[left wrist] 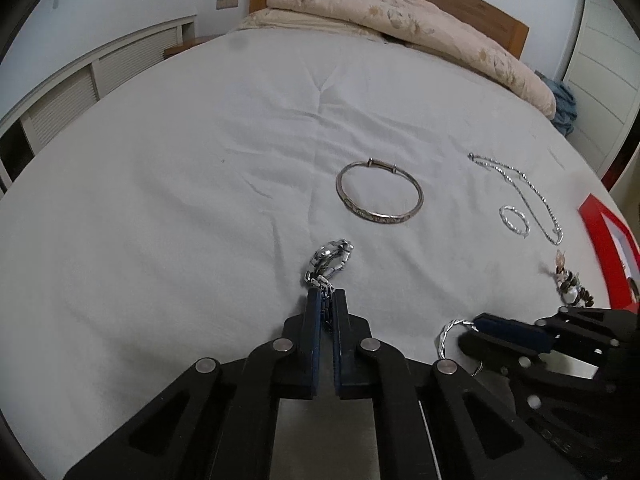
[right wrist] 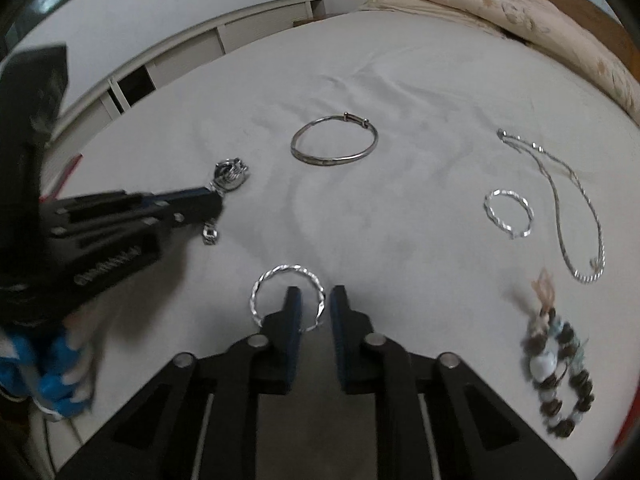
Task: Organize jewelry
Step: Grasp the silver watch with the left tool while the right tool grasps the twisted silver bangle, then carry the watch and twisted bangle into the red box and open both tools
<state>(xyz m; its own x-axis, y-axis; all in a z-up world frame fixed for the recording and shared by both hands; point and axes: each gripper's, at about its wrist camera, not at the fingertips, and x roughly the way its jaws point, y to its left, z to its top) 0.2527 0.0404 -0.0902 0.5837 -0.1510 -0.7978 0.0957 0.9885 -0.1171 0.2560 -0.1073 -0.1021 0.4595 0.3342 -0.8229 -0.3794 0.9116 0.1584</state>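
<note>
Jewelry lies on a white bed sheet [left wrist: 180, 200]. My left gripper [left wrist: 327, 294] is shut on the band of a silver watch [left wrist: 330, 260], also seen in the right wrist view [right wrist: 230, 174]. My right gripper [right wrist: 316, 294] is open, its jaws astride the right side of a twisted silver bangle [right wrist: 286, 272] lying on the sheet; it shows in the left wrist view [left wrist: 450, 330] too. A plain silver bangle [left wrist: 378, 192] [right wrist: 334, 146], a small twisted silver ring bracelet [left wrist: 514, 220] [right wrist: 509, 213], a silver chain necklace [left wrist: 528, 192] [right wrist: 576, 200] and a beaded bracelet [left wrist: 570, 284] [right wrist: 560, 376] lie apart.
A red box [left wrist: 600, 248] sits at the right edge of the bed. A folded beige quilt [left wrist: 392, 12] and wooden headboard [left wrist: 480, 4] are at the far end. White louvred cabinets [left wrist: 80, 88] stand on the left.
</note>
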